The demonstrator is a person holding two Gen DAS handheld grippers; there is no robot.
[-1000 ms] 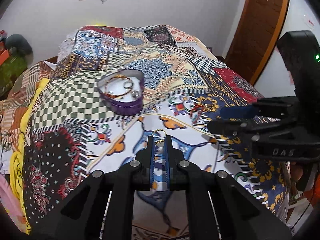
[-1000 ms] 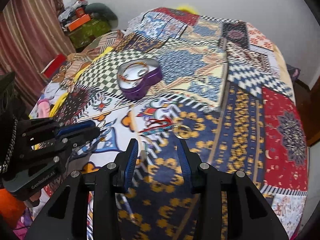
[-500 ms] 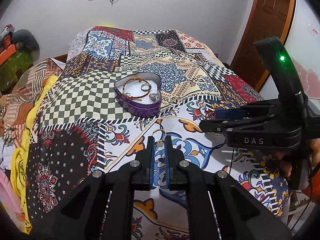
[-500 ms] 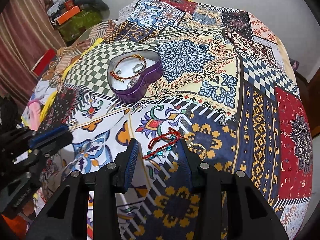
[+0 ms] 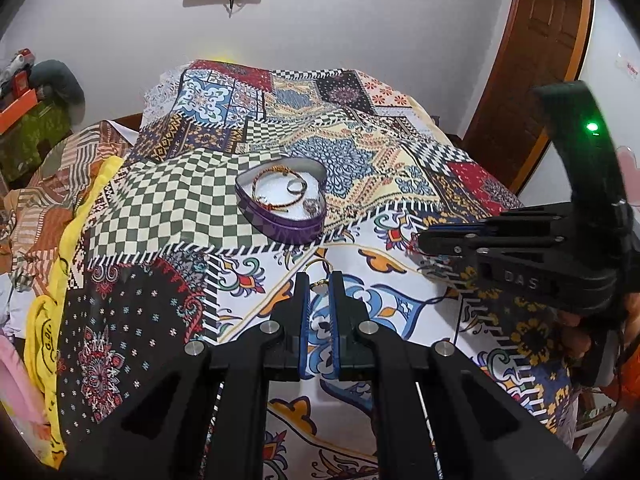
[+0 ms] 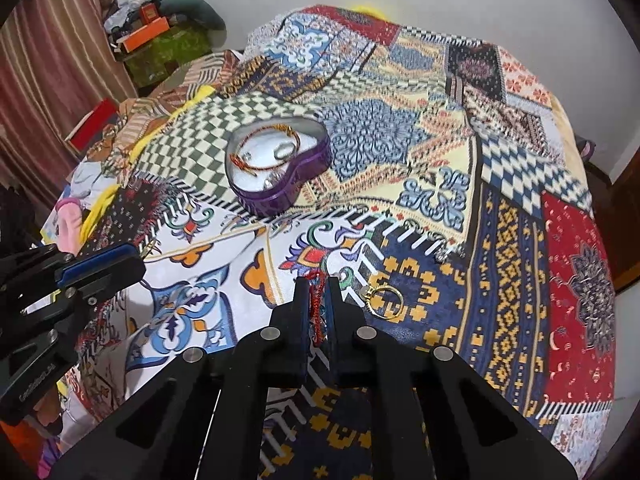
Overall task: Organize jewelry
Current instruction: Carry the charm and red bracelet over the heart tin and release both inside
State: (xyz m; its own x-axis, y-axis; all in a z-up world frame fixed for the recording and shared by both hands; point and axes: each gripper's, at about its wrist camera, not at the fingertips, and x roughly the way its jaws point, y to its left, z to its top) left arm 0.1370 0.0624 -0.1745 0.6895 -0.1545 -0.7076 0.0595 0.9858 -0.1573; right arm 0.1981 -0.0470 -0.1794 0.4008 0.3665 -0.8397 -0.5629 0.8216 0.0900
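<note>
A purple heart-shaped tin [image 5: 280, 208] sits on the patchwork bedspread and holds bracelets and rings; it also shows in the right wrist view [image 6: 280, 168]. My left gripper [image 5: 319, 280] is shut on a gold ring [image 5: 318, 276] just in front of the tin. My right gripper [image 6: 318, 286] is shut on a red thread bracelet [image 6: 316, 304], low over the cloth. A second gold ring [image 6: 386, 300] lies on the cloth just right of the right gripper. A small silver piece [image 6: 442, 254] lies farther right.
The bedspread [image 6: 500, 208] falls away at its right and near edges. Folded clothes and a yellow cloth [image 5: 44, 320] lie at the left. A wooden door [image 5: 536, 60] stands at the far right. Boxes [image 6: 148, 28] are stacked at the far left.
My right gripper moved left over the red bracelet and closed on it. My left gripper kept its hold on the gold ring and drew back a little from the tin.
</note>
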